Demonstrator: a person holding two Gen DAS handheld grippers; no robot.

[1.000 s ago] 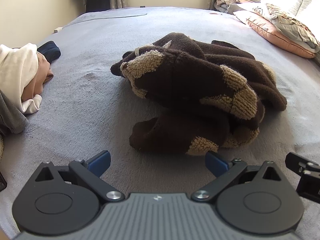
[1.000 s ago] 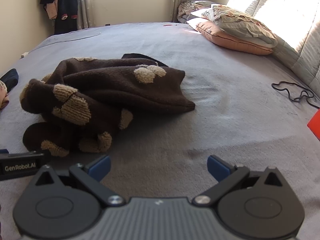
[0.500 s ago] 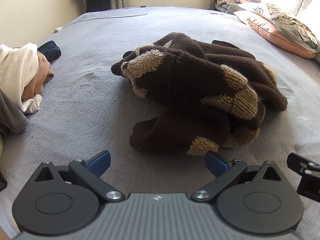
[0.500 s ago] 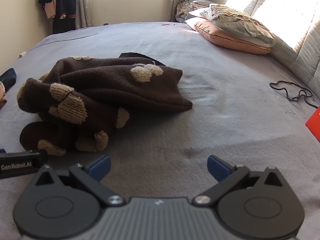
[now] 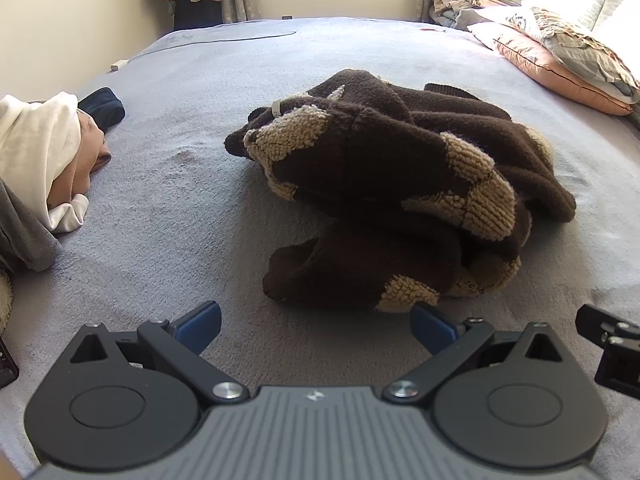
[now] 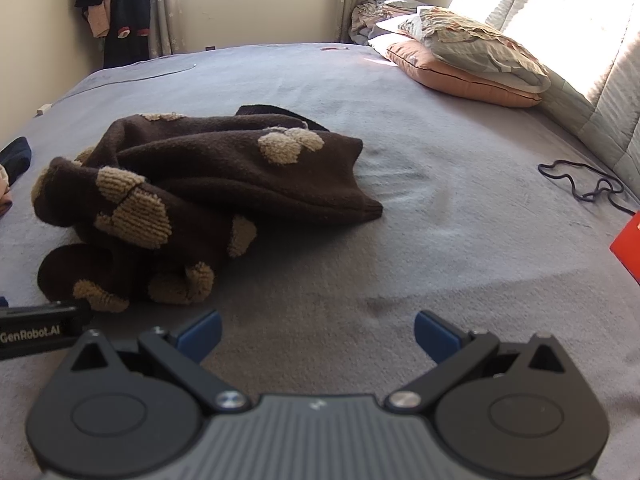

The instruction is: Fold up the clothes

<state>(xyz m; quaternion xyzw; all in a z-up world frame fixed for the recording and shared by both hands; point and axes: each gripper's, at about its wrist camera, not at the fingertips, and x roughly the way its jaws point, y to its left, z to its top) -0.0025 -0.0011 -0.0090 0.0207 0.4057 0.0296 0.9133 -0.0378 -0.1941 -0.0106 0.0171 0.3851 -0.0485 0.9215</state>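
Observation:
A crumpled dark brown sweater [image 5: 392, 200] with tan patches lies in a heap on the grey bed cover [image 5: 180, 208]. In the right wrist view the sweater [image 6: 192, 196] is ahead to the left. My left gripper [image 5: 316, 326] is open and empty, just short of the sweater's near edge. My right gripper [image 6: 318, 336] is open and empty over bare cover, to the right of the sweater. Part of the right gripper shows at the right edge of the left wrist view [image 5: 612, 352].
A pile of white, pink and grey clothes [image 5: 36, 168] lies at the left. Pillows [image 6: 468, 64] are stacked at the back right. A black cord [image 6: 584, 184] and a red object [image 6: 628, 248] lie at the right. A cable [image 5: 208, 40] runs along the far side.
Both grippers have barely moved; the right wrist view has shifted slightly to the right. The sweater lies as before and both grippers stay open.

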